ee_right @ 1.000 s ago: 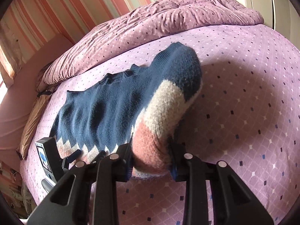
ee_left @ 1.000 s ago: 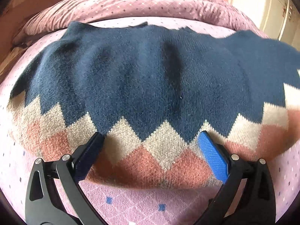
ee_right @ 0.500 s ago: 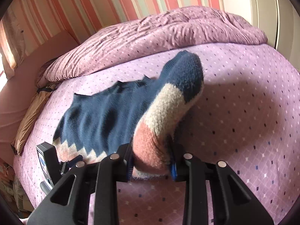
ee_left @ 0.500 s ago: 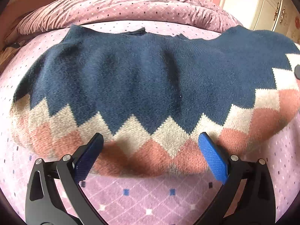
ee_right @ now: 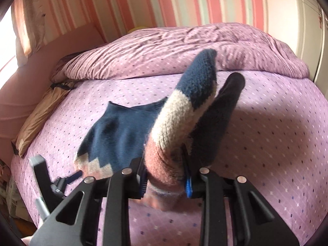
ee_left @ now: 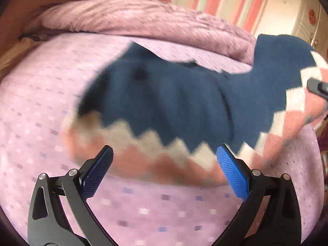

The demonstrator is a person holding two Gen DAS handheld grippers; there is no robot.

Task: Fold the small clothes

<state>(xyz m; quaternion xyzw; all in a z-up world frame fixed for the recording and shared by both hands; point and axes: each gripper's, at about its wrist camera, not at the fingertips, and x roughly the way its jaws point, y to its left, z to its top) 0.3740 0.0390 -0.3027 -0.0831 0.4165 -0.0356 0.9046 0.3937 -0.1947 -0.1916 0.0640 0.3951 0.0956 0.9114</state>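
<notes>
The left gripper (ee_left: 164, 164) fills the lower part of its own view with its blue-padded fingers (ee_left: 232, 174) spread wide apart, nothing between them; it also shows at the lower left of the right wrist view. The right gripper (ee_right: 166, 181) sits low and central, fingers pinched tight on a sweater (ee_right: 174, 127) hem.

Motion blurs the sweater (ee_left: 164, 106); bedspread (ee_left: 164, 209) dots smear.
</notes>
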